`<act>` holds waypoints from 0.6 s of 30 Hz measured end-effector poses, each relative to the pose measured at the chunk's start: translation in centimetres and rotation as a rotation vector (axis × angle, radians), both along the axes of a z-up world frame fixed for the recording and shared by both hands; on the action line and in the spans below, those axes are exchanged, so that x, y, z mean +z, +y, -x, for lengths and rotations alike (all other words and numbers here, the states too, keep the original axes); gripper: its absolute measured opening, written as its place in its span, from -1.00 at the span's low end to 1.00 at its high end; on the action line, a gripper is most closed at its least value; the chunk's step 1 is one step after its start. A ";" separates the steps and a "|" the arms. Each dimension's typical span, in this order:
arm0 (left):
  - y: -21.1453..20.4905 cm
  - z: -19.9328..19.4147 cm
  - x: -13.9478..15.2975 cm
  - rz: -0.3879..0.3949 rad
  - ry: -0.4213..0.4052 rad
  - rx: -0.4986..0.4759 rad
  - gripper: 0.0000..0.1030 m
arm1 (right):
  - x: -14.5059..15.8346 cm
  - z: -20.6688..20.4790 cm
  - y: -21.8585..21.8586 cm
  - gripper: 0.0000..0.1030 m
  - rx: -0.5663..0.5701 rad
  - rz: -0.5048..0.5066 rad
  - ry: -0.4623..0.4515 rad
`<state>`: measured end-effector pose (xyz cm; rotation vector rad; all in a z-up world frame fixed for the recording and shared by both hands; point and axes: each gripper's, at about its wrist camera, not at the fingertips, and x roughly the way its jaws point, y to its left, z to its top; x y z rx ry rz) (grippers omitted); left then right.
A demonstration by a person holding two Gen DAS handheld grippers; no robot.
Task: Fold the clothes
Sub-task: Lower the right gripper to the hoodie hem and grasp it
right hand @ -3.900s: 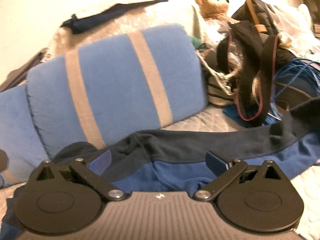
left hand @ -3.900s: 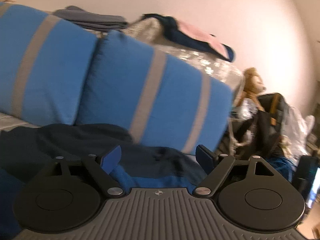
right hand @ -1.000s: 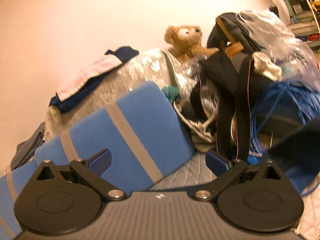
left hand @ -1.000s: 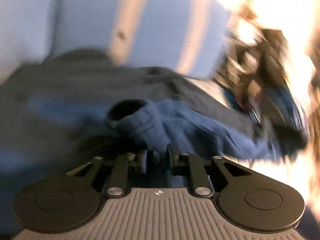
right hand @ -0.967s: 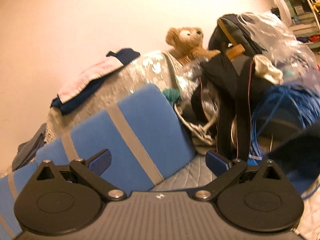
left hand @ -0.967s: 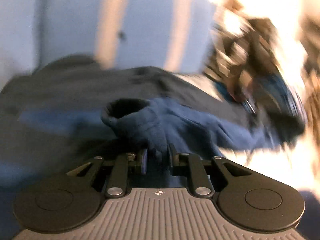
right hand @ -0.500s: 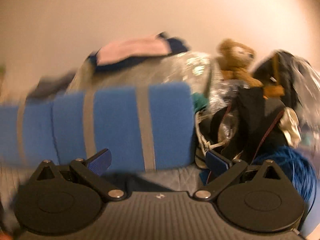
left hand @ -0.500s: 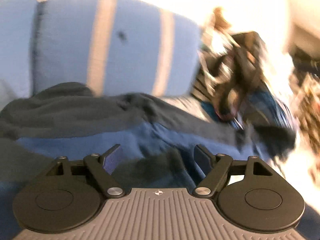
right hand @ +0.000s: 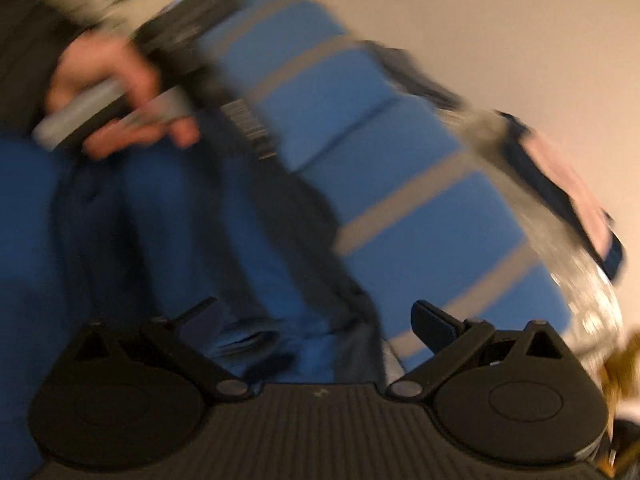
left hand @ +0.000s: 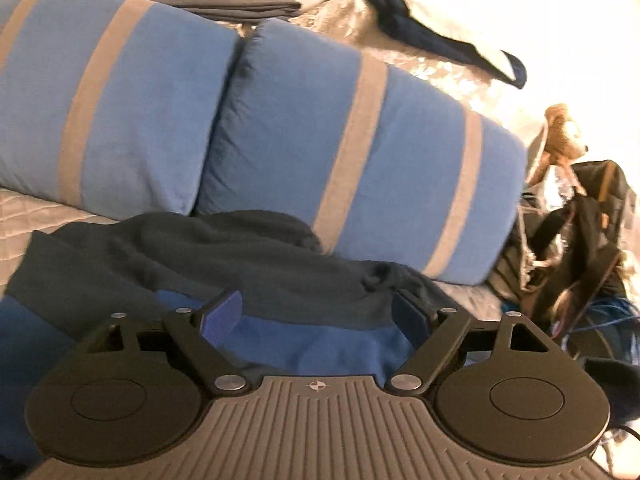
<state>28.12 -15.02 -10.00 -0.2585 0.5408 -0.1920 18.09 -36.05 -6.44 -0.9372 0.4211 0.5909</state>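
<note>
I count two blue cushions with grey stripes leaning side by side. One dark-and-blue garment lies spread in front of them. Behind the cushions I see one folded grey pile and one navy piece draped on a silvery cover. One teddy bear sits at the right. In the blurred right wrist view, I make out one hand.

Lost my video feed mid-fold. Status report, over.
Left gripper opening, nothing between the pads. Right gripper open, empty, view blurred. Blue and grey garment lies rumpled against the striped cushions. Nothing blocking.
</note>
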 end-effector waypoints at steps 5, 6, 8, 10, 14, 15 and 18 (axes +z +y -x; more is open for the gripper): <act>0.5 0.0 -0.1 -0.047 0.009 0.046 0.61 | -3.5 -0.7 1.8 0.89 0.110 0.085 0.128; 0.6 -0.1 0.0 -0.047 0.012 0.050 0.61 | -4.2 -0.9 2.1 0.83 0.129 0.105 0.146; 0.7 -0.1 0.0 -0.042 0.016 0.059 0.61 | -5.8 -1.1 2.9 0.71 0.174 0.150 0.176; 0.8 -0.3 0.0 -0.041 0.027 0.069 0.61 | -7.0 -1.4 3.3 0.55 0.206 0.190 0.195; 1.0 -0.5 -0.2 -0.018 0.054 0.074 0.61 | -8.7 -1.8 4.4 0.37 0.261 0.231 0.253; 1.1 -0.5 -0.2 -0.010 0.059 0.074 0.61 | -9.2 -1.8 4.7 0.33 0.271 0.241 0.268; 1.1 -0.6 -0.4 -0.010 0.070 0.072 0.61 | -10.3 -2.4 5.4 0.14 0.273 0.265 0.315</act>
